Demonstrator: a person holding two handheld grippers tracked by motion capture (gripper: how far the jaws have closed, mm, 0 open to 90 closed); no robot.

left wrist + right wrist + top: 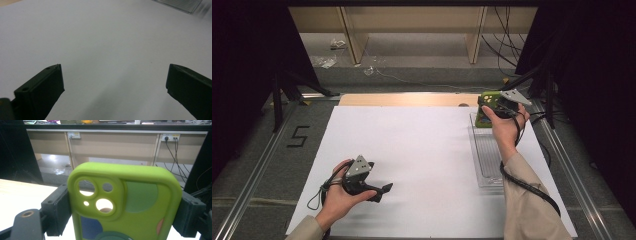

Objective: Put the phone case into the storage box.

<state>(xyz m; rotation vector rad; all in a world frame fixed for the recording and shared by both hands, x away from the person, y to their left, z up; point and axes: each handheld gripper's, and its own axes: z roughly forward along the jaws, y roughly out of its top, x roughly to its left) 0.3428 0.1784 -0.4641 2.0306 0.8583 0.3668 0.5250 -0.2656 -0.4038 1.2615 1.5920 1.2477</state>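
Right gripper (486, 111) is sitting at the upper right of the high view, raised over the far end of a clear tray (484, 172). It is clamping a green phone case (486, 107). In the right gripper view the case (125, 205) is standing upright across the middle of the frame, camera cutouts toward the lens at upper left of the case, and the two black jaws are pressing its long edges from either side. The jaws are standing wide, because the case spans them broadside; gripping by the edges is likely keeping the soft shell flat and its back readable.

The case is being held in the air, above and just beyond the tray's far end; contact with the tray cannot be told. My guess is that the tray is the place the case belongs to, either source or destination, since it is lying right under the hand.

Left gripper (384, 190) is resting low at the lower left of the high view, over the white sheet (412, 150). Seen from the left gripper view its jaws are standing wide apart with bare sheet between them, holding nothing. It looks parked, out of the way, while the right hand is doing the work.
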